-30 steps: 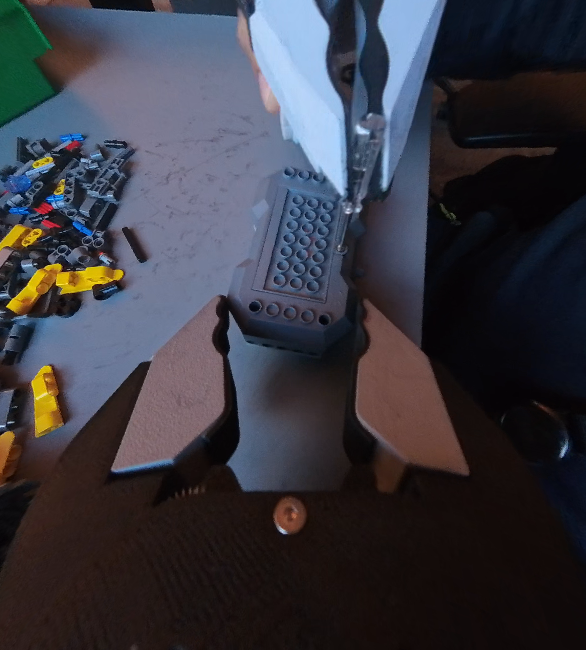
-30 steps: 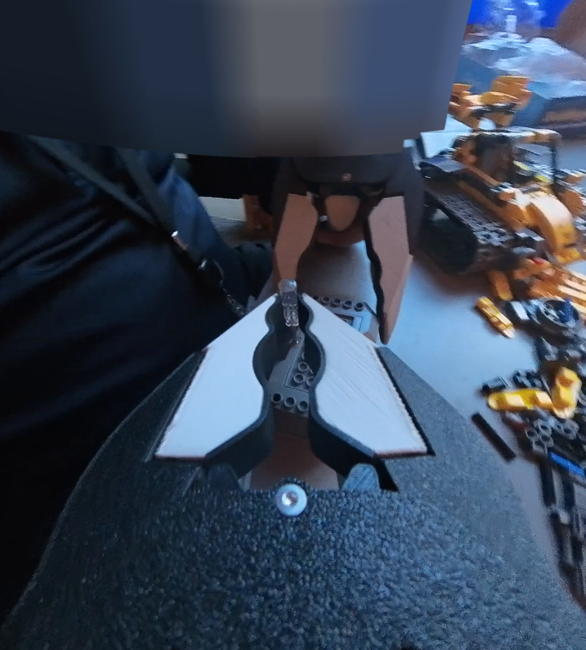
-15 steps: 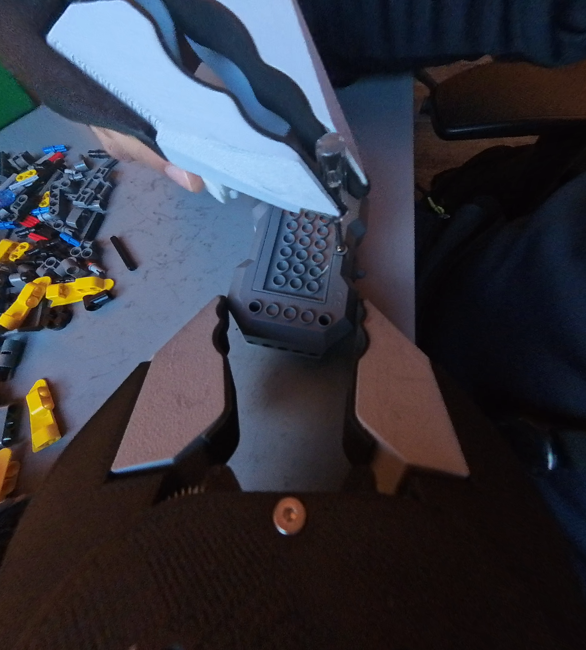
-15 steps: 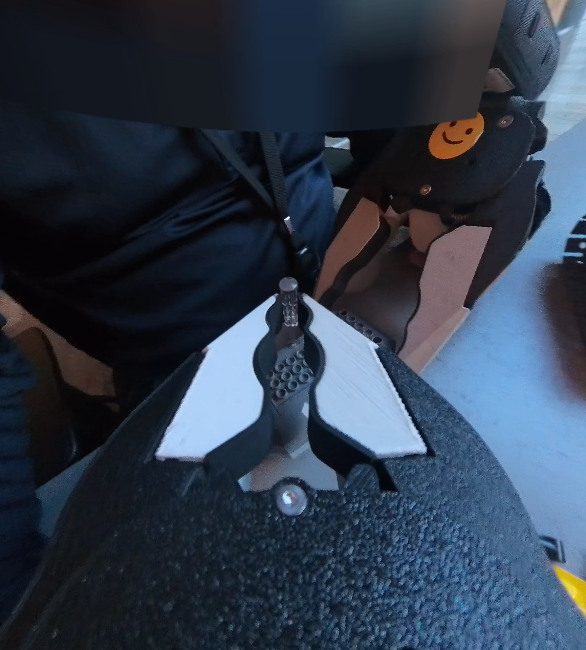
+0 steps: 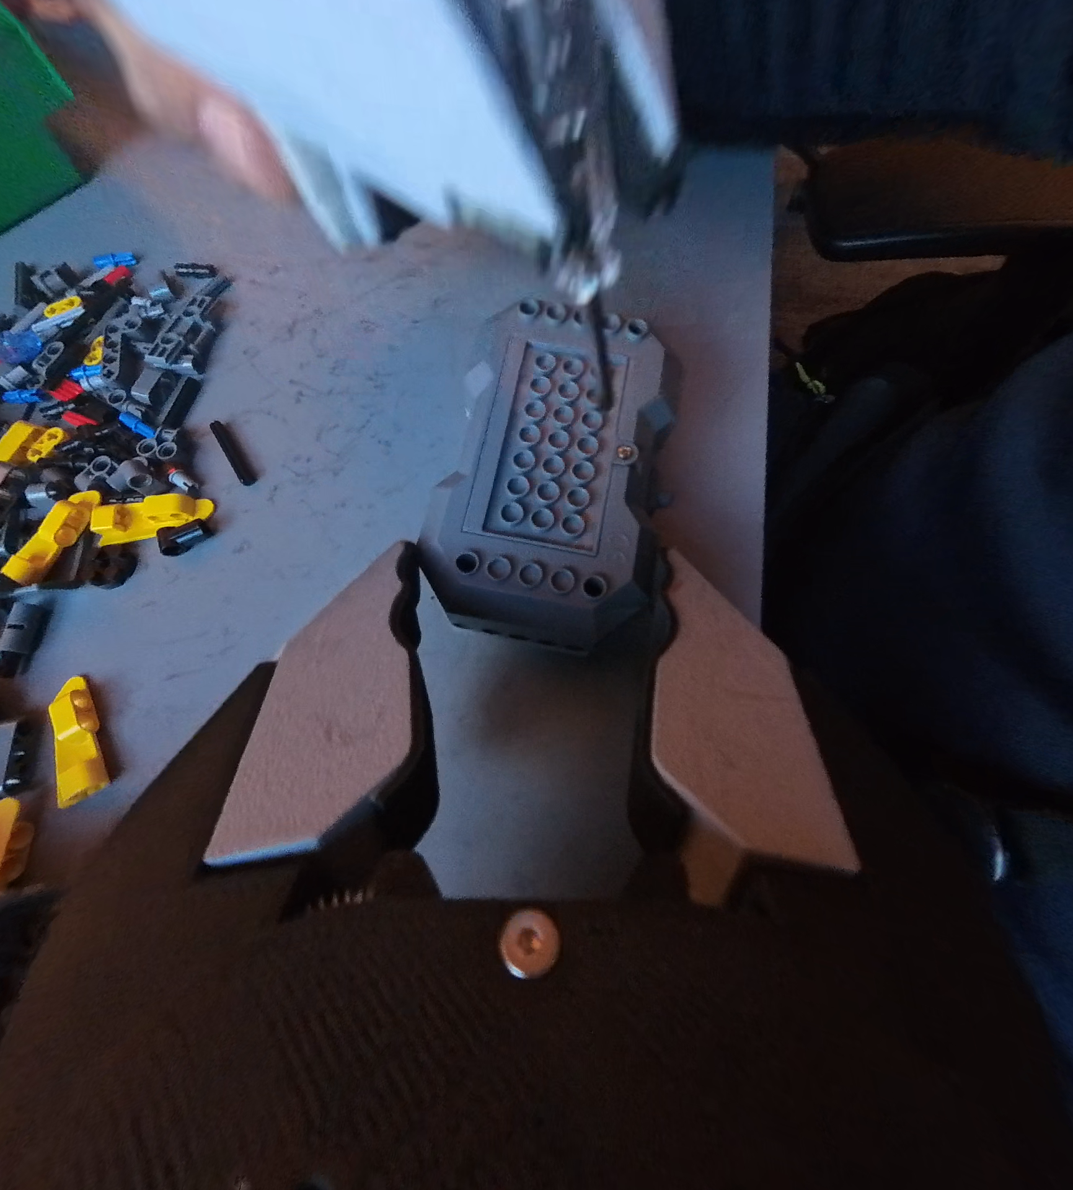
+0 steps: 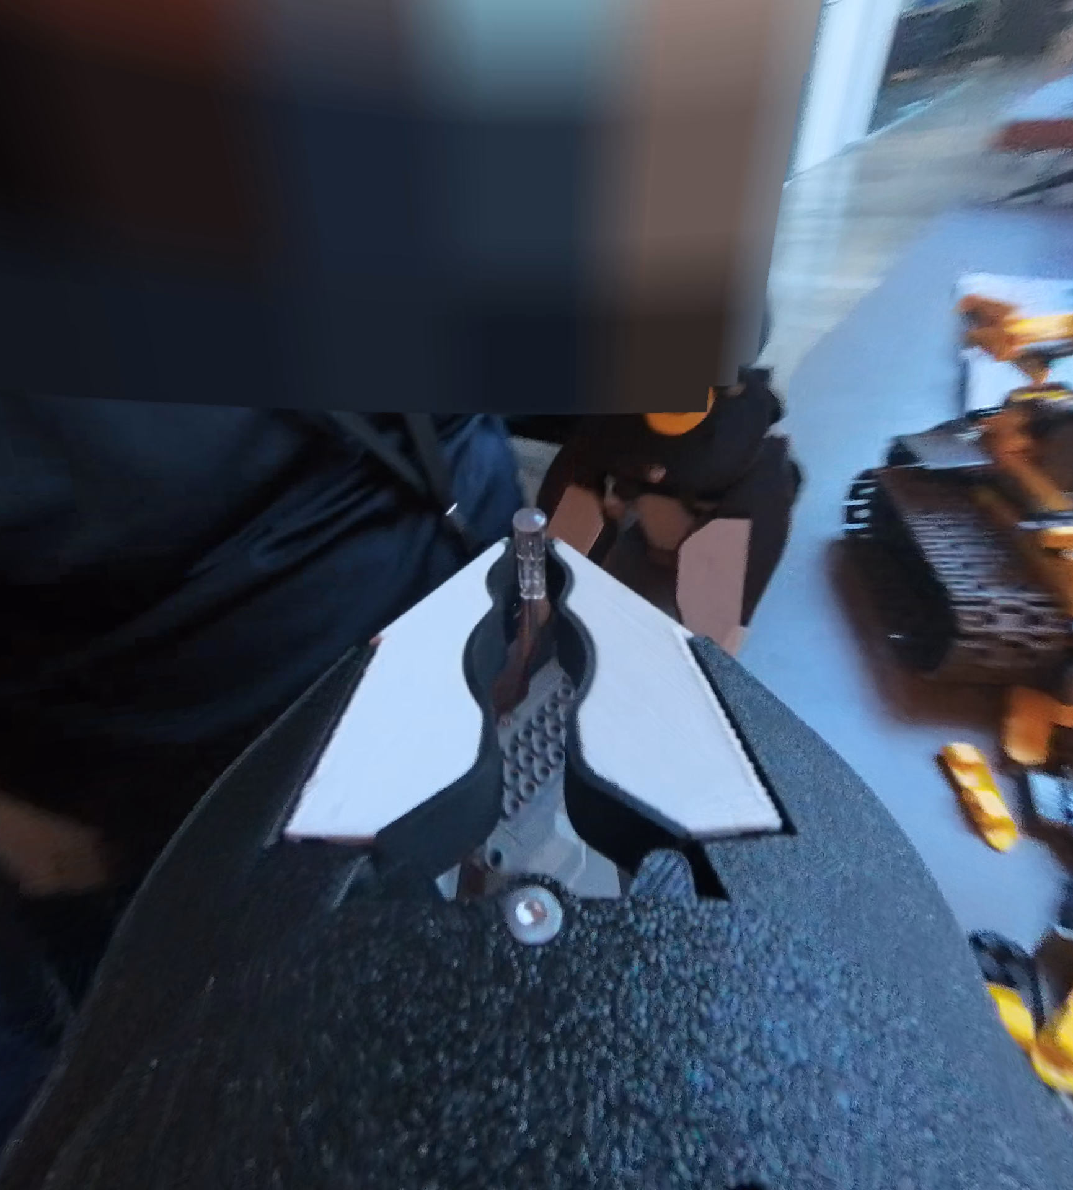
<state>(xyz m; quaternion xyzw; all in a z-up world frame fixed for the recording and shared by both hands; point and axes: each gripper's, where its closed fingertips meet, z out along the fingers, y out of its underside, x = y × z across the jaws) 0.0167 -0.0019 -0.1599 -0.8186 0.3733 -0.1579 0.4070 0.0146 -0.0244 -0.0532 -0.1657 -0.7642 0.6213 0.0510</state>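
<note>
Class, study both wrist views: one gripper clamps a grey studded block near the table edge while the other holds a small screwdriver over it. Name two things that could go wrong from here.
1. The grey studded block sits close to the table edge; a sideways push might slide it off if the left gripper slips.
2. The right gripper pinches the screwdriver only by its thin handle, so it may twist or miss the small screw.

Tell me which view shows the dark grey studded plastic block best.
Left wrist view: the dark grey studded plastic block lies whole between the left hand-held gripper fingers. The right wrist view shows only a studded strip through its hand-held gripper.
</note>
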